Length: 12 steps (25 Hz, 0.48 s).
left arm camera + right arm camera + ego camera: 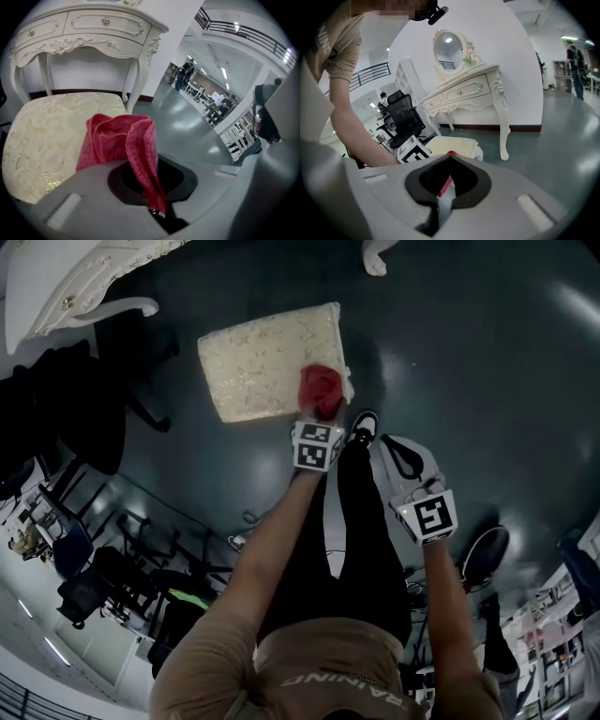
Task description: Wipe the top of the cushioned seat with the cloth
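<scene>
The cream cushioned seat (262, 362) stands on the dark floor ahead of me. A crumpled red cloth (321, 390) rests on its near right corner. My left gripper (324, 416) is at that corner, shut on the cloth. In the left gripper view the red cloth (117, 138) bunches over the seat top (47, 126) and a fold runs down between the jaws of the left gripper (147, 164). My right gripper (405, 457) hangs to the right over the floor, shut and holding nothing. In its own view the right gripper (450, 157) points toward the seat (457, 145).
A white carved dressing table (93, 28) stands right behind the seat, its leg (502, 122) near the seat's right side. A black office chair (405, 117) is to the left. My shoe (364, 426) is by the seat's near corner. Dark floor (487, 352) stretches to the right.
</scene>
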Tool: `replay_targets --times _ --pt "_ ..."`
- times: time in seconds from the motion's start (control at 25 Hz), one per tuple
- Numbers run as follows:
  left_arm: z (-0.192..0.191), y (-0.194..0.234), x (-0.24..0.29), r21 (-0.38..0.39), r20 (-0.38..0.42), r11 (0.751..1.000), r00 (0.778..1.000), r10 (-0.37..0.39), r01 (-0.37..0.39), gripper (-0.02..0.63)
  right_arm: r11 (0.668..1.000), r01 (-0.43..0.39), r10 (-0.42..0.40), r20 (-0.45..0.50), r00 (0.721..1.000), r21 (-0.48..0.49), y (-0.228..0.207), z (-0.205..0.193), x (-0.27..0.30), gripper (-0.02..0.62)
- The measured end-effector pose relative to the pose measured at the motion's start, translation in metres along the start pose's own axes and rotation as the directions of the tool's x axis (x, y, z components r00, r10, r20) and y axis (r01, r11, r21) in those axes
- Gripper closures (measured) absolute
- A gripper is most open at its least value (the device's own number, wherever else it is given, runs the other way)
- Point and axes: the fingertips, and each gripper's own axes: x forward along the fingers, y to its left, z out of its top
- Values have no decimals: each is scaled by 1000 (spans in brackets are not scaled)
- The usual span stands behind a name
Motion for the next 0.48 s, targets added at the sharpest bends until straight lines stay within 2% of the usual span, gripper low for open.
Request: replay_targets --times 0.24,0.48 --pt "4 -24 21 21 -27 999 999 -32 33 568 1000 2 -3 29 1000 23 -16 2 -9 594" --pt "4 -50 35 22 -55 995 993 -101 102 569 1000 13 -14 54 998 24 -22 7 -20 594"
